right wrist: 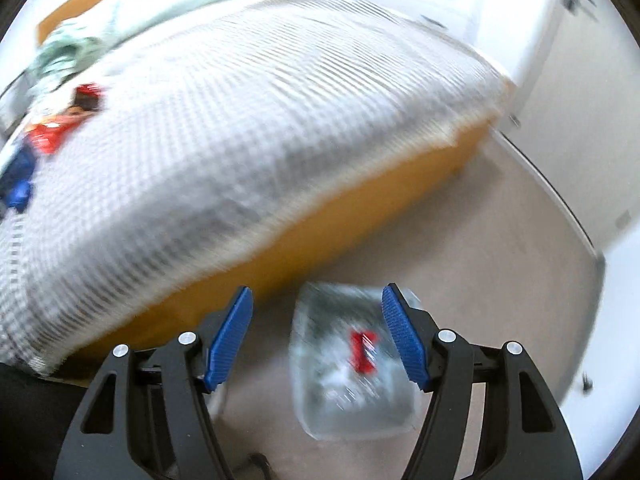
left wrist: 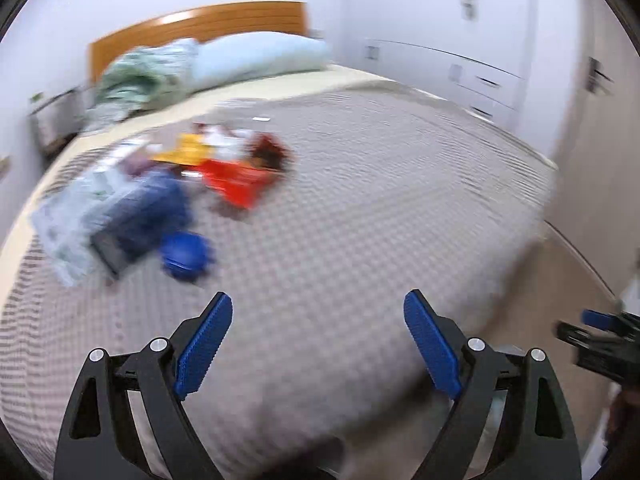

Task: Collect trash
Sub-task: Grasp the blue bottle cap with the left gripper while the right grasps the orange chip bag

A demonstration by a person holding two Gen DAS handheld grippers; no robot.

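Observation:
A pile of trash lies on the bed at the left: red wrappers (left wrist: 236,180), a yellow packet (left wrist: 188,152), a dark blue bag (left wrist: 144,216), a round blue piece (left wrist: 186,256) and clear plastic (left wrist: 68,216). The red wrappers also show in the right wrist view (right wrist: 60,124). My left gripper (left wrist: 318,340) is open and empty above the bedspread, short of the pile. My right gripper (right wrist: 318,332) is open and empty above a clear bin (right wrist: 352,364) on the floor, which holds a red piece (right wrist: 362,350) and other scraps. Both views are blurred.
The bed has a grey checked bedspread (left wrist: 360,200), a wooden frame (right wrist: 320,232), pillows (left wrist: 260,56) and a green quilt (left wrist: 136,76) at the headboard. White wardrobes (left wrist: 480,40) stand behind. Beige floor (right wrist: 480,240) lies beside the bed. The right gripper shows at the left wrist view's right edge (left wrist: 600,340).

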